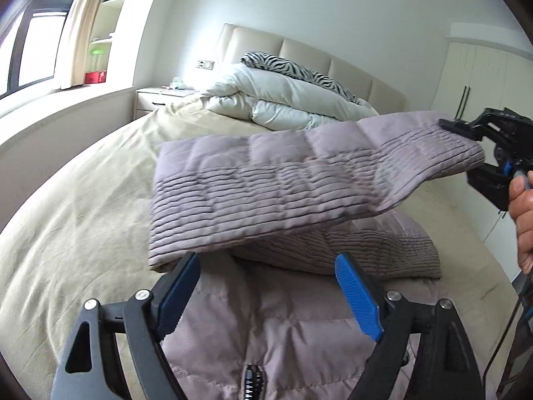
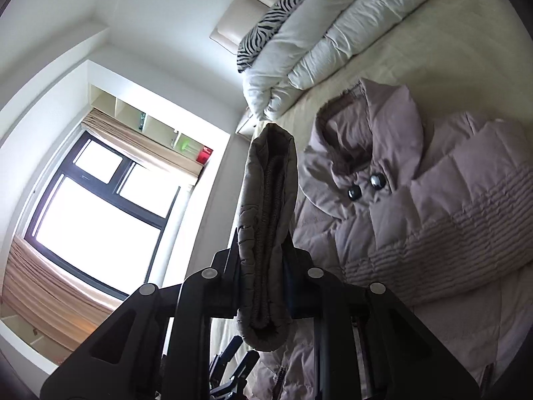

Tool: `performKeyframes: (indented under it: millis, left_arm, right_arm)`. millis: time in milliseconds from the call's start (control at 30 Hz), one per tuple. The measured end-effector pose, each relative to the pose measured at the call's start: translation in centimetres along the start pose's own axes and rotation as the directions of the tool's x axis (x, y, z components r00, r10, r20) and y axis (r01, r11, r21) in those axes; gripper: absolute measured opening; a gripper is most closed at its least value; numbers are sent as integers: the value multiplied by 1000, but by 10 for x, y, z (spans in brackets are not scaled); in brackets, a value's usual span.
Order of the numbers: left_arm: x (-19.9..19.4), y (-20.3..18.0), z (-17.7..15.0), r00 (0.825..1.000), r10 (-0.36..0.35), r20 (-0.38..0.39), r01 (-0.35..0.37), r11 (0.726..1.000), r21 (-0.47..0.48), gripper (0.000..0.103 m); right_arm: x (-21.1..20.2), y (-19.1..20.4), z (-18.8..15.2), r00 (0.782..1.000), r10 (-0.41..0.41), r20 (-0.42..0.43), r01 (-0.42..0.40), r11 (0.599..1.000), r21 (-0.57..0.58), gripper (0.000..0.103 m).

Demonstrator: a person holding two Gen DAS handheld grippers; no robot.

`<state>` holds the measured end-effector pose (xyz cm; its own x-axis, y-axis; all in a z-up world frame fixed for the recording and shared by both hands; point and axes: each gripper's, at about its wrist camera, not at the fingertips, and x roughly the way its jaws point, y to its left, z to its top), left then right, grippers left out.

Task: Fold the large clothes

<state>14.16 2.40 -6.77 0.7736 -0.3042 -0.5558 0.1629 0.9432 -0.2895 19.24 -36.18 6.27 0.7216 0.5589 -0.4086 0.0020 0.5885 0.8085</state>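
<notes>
Daylight pours from the window (image 2: pixel 100 206), which is blown out white. The lifted sleeve (image 1: pixel 299 180) shows motion blur. Fisheye bending and dark vignettes ring both views.

A bedroom with plain white walls (image 1: pixel 333 6). A wide bed (image 1: pixel 83 200) under a cream cover fills the middle, backed by a padded beige headboard (image 1: pixel 299 53). A rolled white duvet (image 1: pixel 276 100) lies at its head, with a zebra-print pillow (image 1: pixel 299 73) on top. Beside the bed stands a white nightstand (image 1: pixel 156 98). A dark-framed window (image 2: pixel 100 206) glares with daylight, tan curtains (image 2: pixel 50 300) hang at its sides, and open shelves (image 1: pixel 106 20) sit next to it. White wardrobe doors (image 1: pixel 476 76) stand at the far right.
</notes>
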Motion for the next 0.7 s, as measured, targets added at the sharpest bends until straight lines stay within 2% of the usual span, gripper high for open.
performKeyframes:
  millis: [100,200,367,467,533,700]
  left_arm:
    - [13,28,6,995,93,-44,-96,992,-79,86]
    - [31,45,11,989,121,-86,-132,982,-137,86]
    - [73,47,25,970,203,-137,-215,974,-78,86]
    - [93,57,32,968,185,-167,-207,970,-125,77]
    - [100,63,35,967,181,-182,-208,968,-144,65]
    - [109,72,26,959,194,-205,-229,959,-169,60]
  right_arm:
    - [-14,33,22,997,45,55,-42,998,-50,18]
    - [-38,57,38,990,96,102,-86,992,-94,18]
    - [-78,70,46,978,144,153,-128,986,-110,18]
    - [-93,50,41,978,130,162,-114,988,-104,18]
    - [-97,24,38,981,98,165,-88,994,-68,18]
    - [-84,-78,29,987,-53,150,40,996,86,18]
